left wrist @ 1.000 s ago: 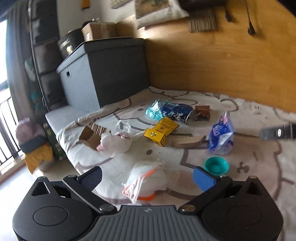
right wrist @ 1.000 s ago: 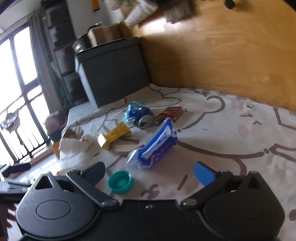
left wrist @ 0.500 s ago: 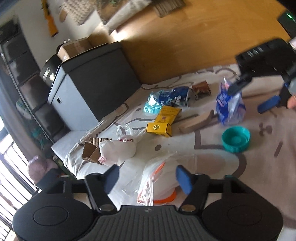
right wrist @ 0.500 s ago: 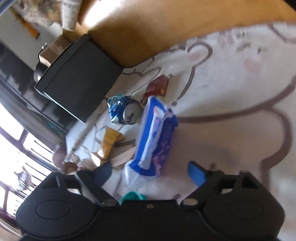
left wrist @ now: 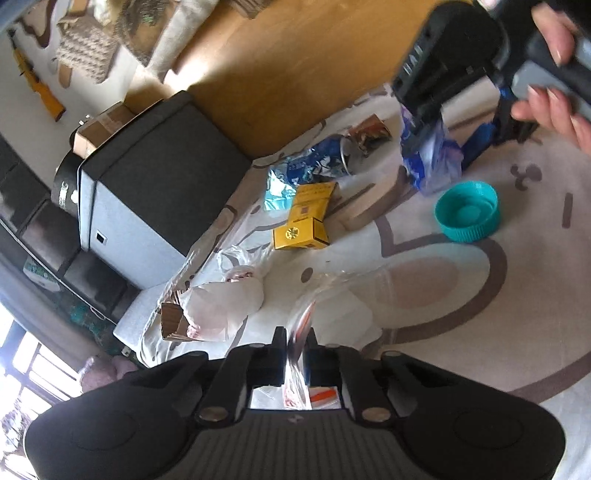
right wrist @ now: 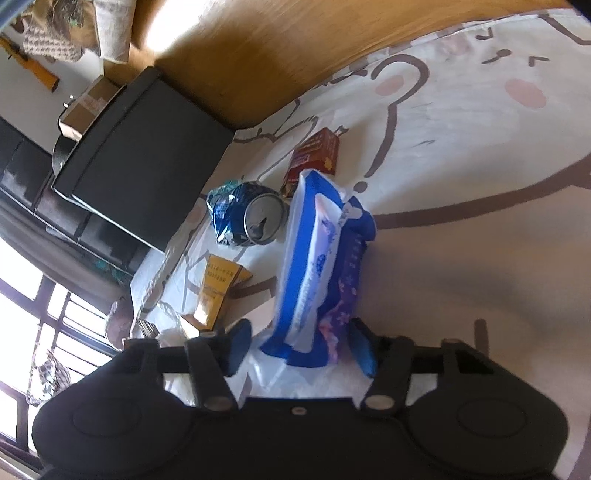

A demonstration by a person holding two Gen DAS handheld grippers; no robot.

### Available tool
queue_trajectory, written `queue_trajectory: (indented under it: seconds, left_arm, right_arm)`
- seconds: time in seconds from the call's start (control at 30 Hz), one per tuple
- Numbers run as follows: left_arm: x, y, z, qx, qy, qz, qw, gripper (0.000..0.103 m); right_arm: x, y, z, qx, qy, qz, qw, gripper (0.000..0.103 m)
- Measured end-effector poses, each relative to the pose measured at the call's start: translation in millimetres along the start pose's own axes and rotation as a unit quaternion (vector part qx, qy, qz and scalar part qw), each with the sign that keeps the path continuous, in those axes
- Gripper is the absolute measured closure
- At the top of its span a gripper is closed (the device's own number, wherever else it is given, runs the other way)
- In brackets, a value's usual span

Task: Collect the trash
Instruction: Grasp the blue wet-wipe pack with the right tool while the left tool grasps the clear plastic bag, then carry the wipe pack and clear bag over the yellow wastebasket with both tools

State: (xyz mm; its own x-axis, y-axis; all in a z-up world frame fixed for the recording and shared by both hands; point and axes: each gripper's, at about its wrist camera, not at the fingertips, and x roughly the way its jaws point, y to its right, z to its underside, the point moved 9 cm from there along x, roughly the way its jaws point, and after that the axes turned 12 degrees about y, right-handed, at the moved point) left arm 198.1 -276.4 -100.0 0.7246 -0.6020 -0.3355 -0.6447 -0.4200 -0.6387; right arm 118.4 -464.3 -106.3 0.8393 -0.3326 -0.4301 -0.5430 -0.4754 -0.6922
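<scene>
a second ago both my jaws stood wide; now my left gripper (left wrist: 294, 347) has pinched onto the clear plastic bag (left wrist: 332, 295), low at 6 o'clock on the rug (left wrist: 480, 332). my right gripper (right wrist: 301, 347) has been closing, jaws narrowed around the crumpled blue-and-white wipes pack (right wrist: 321, 258), one pad still apart.

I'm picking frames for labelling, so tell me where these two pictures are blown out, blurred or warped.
Left wrist view: the window at lower left is blown out, the hand at upper right is smeared, and the fisheye bends the rug. Right wrist view: the window is blown out, glare washes the wood floor, and the blue pack stays fairly sharp.
</scene>
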Motion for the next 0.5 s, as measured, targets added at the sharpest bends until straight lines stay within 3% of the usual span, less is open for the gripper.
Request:
queue_trajectory:
  seconds: [0.1,0.2,0.33,0.5]
  left_arm:
    - [-8,-7,-3,-0.042,0.009,-0.005,0.9991,0.095]
    - [-16,-20,-5,-0.118,0.012,-0.012,0.9928,0.095]
    - [-28,-39,-4,-0.241,0.005,-0.016,0.9704,0.095]
    - [-44,-53,-5,-0.332,0.001,-0.025,0.9428,0.096]
  right_arm:
    - [0,-4,2,-0.021,-0.008,-0.010,1.000,0.062]
    - [-4,-9,4,-0.057,-0.011,-0.014,0.998,0.077]
    - [-18,-15,0,-0.092,-0.004,-0.018,0.996,0.081]
    - [-44,-35,-6,-0.180,0.024,-0.027,0.983,0.083]
